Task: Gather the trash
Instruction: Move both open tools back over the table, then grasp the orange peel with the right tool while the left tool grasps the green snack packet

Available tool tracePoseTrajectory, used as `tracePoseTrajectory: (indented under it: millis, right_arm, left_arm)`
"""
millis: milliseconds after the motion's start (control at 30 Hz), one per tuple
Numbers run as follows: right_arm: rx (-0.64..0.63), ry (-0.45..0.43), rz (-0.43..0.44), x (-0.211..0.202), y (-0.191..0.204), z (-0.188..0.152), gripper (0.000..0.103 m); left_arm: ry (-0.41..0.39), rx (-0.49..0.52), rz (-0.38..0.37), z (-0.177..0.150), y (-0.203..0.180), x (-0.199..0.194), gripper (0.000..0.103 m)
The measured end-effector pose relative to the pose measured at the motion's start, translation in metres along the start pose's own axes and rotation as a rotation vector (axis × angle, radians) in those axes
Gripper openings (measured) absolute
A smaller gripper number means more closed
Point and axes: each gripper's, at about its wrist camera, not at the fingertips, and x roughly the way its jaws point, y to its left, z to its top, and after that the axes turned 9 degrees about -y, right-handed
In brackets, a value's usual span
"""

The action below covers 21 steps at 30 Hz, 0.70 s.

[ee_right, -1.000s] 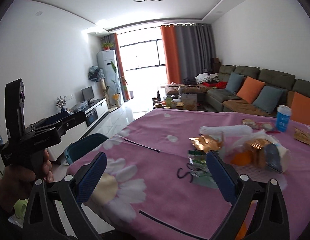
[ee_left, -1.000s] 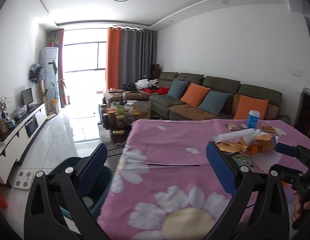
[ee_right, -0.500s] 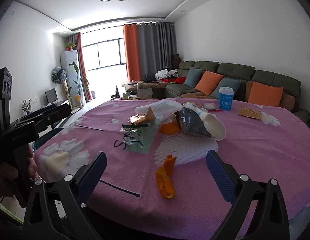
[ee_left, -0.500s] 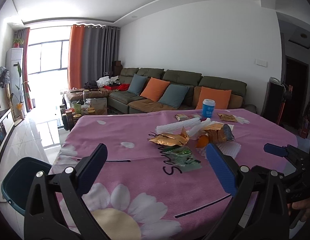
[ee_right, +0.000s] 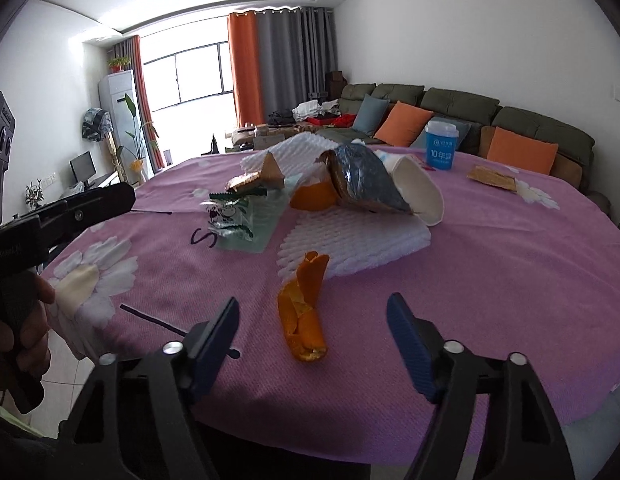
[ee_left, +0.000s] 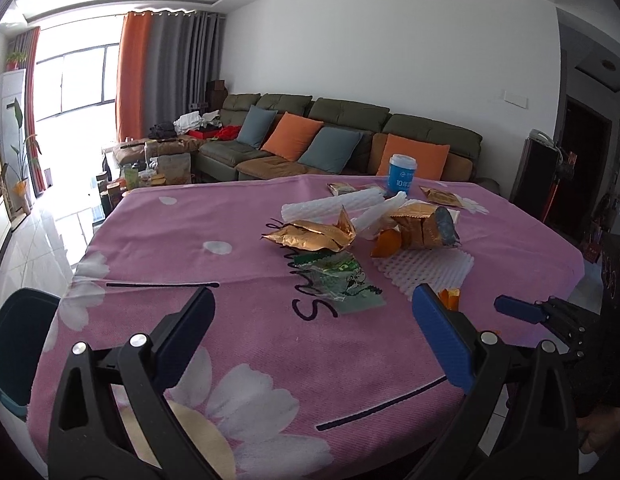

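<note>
Your left gripper (ee_left: pixel 310 326) is wide open and empty, angled down over the table edge (ee_left: pixel 489 368) short of the green wrapper (ee_left: pixel 341 280). The peel (ee_right: pixel 304 312) lies between the closing right gripper (ee_right: pixel 313 324) pads, untouched. It looks light, limp and curled: pinch the thick lower fold, not the tip.

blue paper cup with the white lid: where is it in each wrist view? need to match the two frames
Left wrist: the blue cup stands upper right of centre, at the table's far edge in front of the sofa.
Right wrist: the blue cup stands upper right, at the far edge behind the trash pile.
Shared landmark: the orange cushion just right of the cup in both views.
</note>
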Motion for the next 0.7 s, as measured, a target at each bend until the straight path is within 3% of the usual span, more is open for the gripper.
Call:
tracePoseTrajectory:
  millis: [367,533,700]
  right_arm:
    - [0.009,0.060,0.026,0.007,0.001,-0.007,0.021]
    - [0.050,0.055,0.038,0.004,-0.003,-0.007,0.018]
    - [0.080,0.036,0.047,-0.004,-0.008,-0.002,0.017]
  left_arm:
    - [0.001,0.056,-0.042,0.003,-0.015,0.023,0.097]
    - [0.014,0.094,-0.067,0.005,-0.028,0.042,0.097]
    - [0.074,0.131,-0.044,0.003,-0.043,0.066,0.097]
